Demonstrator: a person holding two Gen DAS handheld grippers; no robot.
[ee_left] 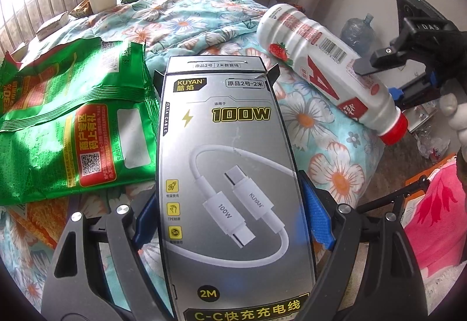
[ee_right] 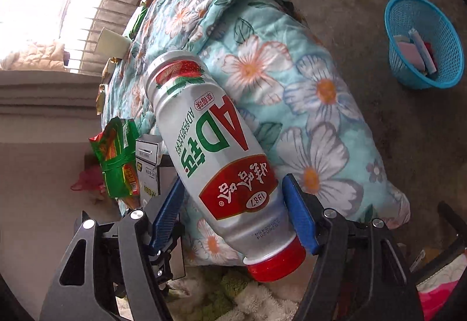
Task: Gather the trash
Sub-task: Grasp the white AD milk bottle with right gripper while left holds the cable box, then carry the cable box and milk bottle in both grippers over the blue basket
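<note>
The right gripper (ee_right: 233,215) clamps a white strawberry-drink bottle (ee_right: 213,151) — red cap nearest — above a floral quilt (ee_right: 292,72).

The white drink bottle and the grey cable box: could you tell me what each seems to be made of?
Drink bottle: probably plastic, smooth with a soft sheen, ribbed shoulder, printed label, red screw cap. Cable box: likely thin coated cardboard, glossy print, with a folded hang tab.

green wrappers (ee_left: 70,122) crowding quilt (ee_left: 327,140) left, bare floor (ee_right: 379,64) around basket (ee_right: 424,40)
</note>
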